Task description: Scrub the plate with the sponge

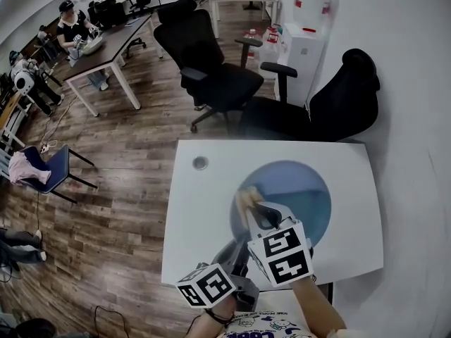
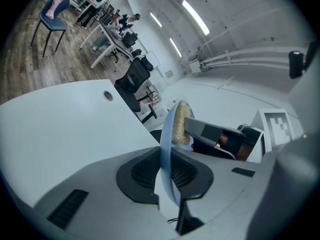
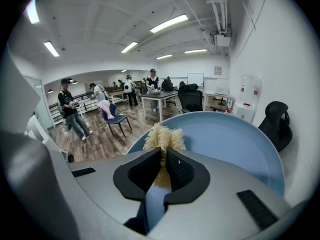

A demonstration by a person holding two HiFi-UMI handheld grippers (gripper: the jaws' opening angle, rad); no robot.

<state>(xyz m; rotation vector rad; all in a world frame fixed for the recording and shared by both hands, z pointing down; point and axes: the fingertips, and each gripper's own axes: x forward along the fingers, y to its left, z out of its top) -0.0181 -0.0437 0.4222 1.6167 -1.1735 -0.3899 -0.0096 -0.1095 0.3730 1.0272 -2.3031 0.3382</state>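
**Left tongs** [image 2: 167,170]: closed on the rim of the round pale-blue plate [image 2: 166,134], which runs edge-on between the pads. The hold is on the rim only.

**Right tongs** [image 3: 164,170]: closed on a tan fibrous sponge [image 3: 163,138]. Its tuft projects a short way past the tips.

**Contact:** the sponge bears on the plate's inner face close to the rim, at the plate's left edge in the head view and near the left tongs' hold.

**Position:** the plate sits over the white counter [image 1: 204,217] with its face turned up toward the head camera. Whether its far edge rests on the counter cannot be determined.

**Assessment:** scrubbing is judged to be the step in hand, and most of the plate's face lies beyond the sponge.

**Recommendations:**
- Keep the left grip firm, because pressure away from the held rim is likely to lever the plate.
- Angle the right tongs so that the fibre meets the plate, not the hard tips.
- Work in overlapping strokes from this rim across the centre.
- Use moderate pressure, since a hard push could slip the plate out of its hold.
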